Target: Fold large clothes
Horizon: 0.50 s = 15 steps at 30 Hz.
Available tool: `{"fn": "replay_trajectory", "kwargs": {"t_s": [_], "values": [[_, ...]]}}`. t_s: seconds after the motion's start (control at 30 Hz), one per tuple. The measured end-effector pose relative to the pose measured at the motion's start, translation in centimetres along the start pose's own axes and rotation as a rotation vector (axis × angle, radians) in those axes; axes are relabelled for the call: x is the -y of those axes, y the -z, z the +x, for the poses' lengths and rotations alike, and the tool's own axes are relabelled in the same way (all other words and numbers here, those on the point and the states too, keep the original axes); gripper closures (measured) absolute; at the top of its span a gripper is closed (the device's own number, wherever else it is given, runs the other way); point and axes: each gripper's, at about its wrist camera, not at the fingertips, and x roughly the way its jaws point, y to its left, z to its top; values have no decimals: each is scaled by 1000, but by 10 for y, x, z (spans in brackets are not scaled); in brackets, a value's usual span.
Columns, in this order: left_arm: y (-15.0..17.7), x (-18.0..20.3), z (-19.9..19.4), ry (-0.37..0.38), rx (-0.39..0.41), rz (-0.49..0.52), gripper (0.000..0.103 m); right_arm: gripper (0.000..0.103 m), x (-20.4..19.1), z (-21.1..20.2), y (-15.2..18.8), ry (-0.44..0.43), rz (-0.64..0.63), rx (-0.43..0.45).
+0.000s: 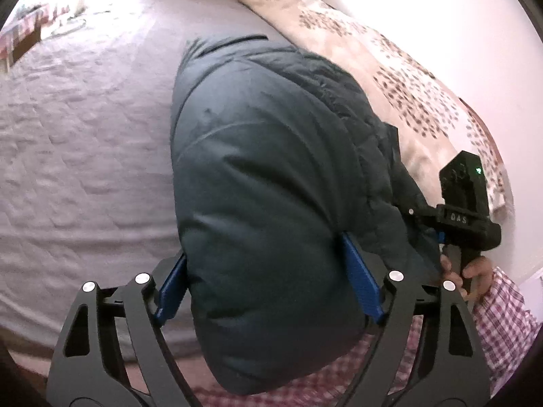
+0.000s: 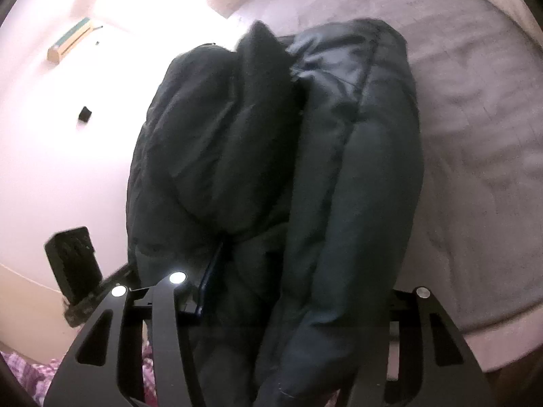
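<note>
A dark puffy jacket (image 1: pixel 268 169) hangs lifted above the bed. My left gripper (image 1: pixel 268 271) is shut on a thick padded fold of it, blue pads on either side of the bulk. The right gripper's body (image 1: pixel 465 210) shows at the right in the left wrist view, held by a hand at the jacket's other edge. In the right wrist view the jacket (image 2: pixel 271 169) fills the middle and drapes over my right gripper (image 2: pixel 288 288). One blue pad (image 2: pixel 210 271) presses the fabric; the other finger is hidden under cloth.
A grey quilted bedspread (image 1: pixel 85 135) covers the bed below and left; it also shows in the right wrist view (image 2: pixel 475 135). A leaf-patterned pillow (image 1: pixel 390 68) lies at the right by the pale wall. The person's checked shirt (image 1: pixel 502 318) is close behind the grippers.
</note>
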Motion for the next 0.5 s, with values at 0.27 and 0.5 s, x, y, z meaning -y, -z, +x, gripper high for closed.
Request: {"fn": "replay_trajectory", "kwargs": {"t_s": [0.27,0.5], "values": [[-33,-52,4,-56,19,-84,23,52,-34,57,-40,42,-53,-9],[-25,-55,9,-62,26,-88,21,49,-23,58,-27,43,-22,-2]]}}
